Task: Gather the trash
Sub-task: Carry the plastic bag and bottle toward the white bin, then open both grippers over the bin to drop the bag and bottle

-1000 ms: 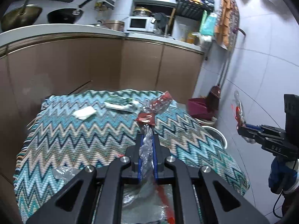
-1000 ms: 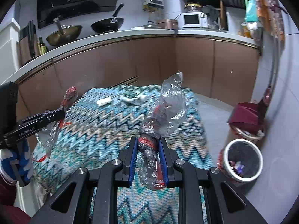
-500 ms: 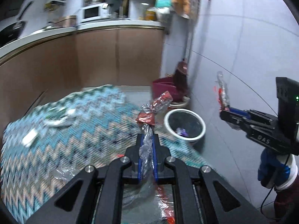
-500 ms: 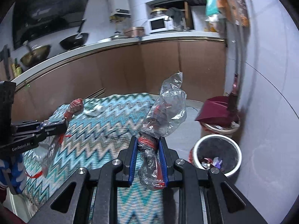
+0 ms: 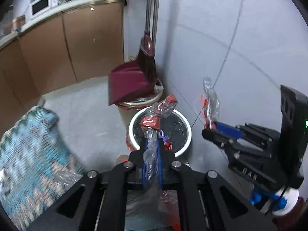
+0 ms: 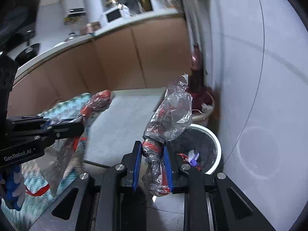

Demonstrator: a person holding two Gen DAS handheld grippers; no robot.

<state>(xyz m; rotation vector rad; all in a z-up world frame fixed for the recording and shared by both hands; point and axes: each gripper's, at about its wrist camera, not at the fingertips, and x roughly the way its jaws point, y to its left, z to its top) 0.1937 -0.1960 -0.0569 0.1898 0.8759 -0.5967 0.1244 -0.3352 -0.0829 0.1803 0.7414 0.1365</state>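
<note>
Above the white bin [image 5: 160, 132] by the wall, the left gripper [image 5: 152, 144] pinches a crumpled clear-and-red wrapper [image 5: 159, 113]. Just beside it, the right gripper [image 6: 153, 154] clamps a second plastic wrapper [image 6: 169, 115] near the bin's rim. Behind both lies the zigzag-patterned tabletop [image 5: 28, 150].

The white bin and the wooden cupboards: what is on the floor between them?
In the left wrist view, a cream bucket stands just behind the white bin, with a maroon dustpan and broom resting in it. Beyond that, bare grey floor reaches the cupboards.
</note>
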